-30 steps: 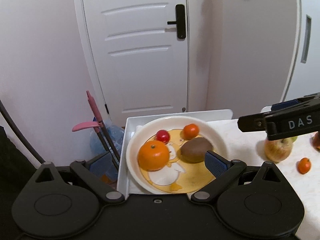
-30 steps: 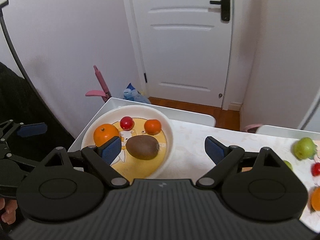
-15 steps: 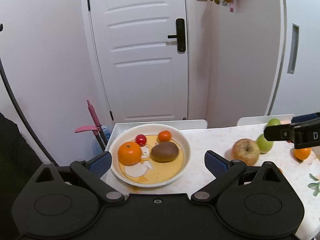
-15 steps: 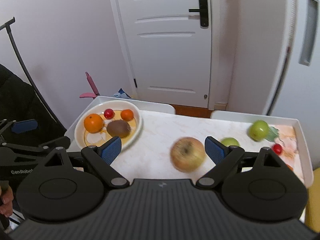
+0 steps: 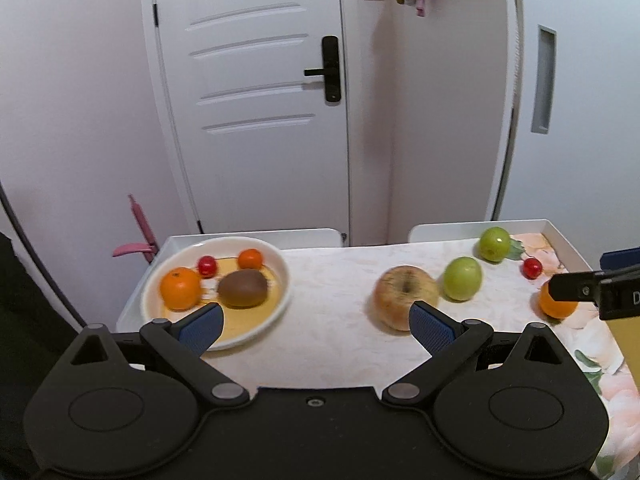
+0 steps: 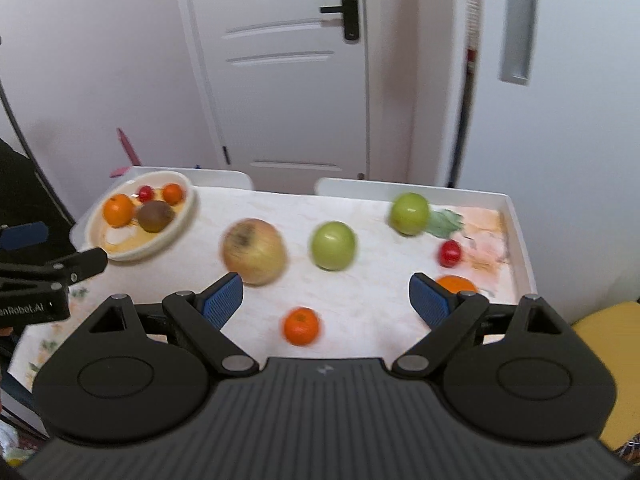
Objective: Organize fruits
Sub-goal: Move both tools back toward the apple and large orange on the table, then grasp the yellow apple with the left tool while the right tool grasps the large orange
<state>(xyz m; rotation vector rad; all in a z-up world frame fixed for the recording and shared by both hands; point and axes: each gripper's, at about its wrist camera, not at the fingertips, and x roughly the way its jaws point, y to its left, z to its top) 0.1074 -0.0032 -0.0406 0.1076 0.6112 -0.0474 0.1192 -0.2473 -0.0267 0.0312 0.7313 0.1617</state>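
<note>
1. Much of the right wrist view is smeared by motion blur; the large yellow-brown apple (image 6: 254,251) and the two green apples are seen there only with soft outlines.
2. One orange (image 6: 456,282) near the right edge of the table (image 6: 360,300) is partly hidden behind a blue pad of the right gripper (image 6: 326,299), and in the left wrist view it is partly covered by that gripper's black finger, which is cut off at the frame edge.
3. The near edge of the table is hidden in both views by the black gripper bodies.
4. The left gripper (image 5: 316,322) is held over the middle of the table with its ribbed blue pads wide apart and nothing between them.
5. The right gripper's fingers are likewise spread apart and empty, with a small round tangerine (image 6: 301,326) lying on the table between them.
6. A round, glossy cream plate (image 5: 276,304) is set at the left end of the table; an orange (image 5: 180,289), a fuzzy brown oval kiwi (image 5: 243,293), a red cherry tomato (image 5: 207,266) and a small tangerine (image 5: 250,258) lie in it.
7. The green apples (image 5: 462,284) (image 5: 495,243) and a second cherry tomato (image 5: 532,268) lie toward the far right corner, on a pale cloth with a faint floral print.
</note>
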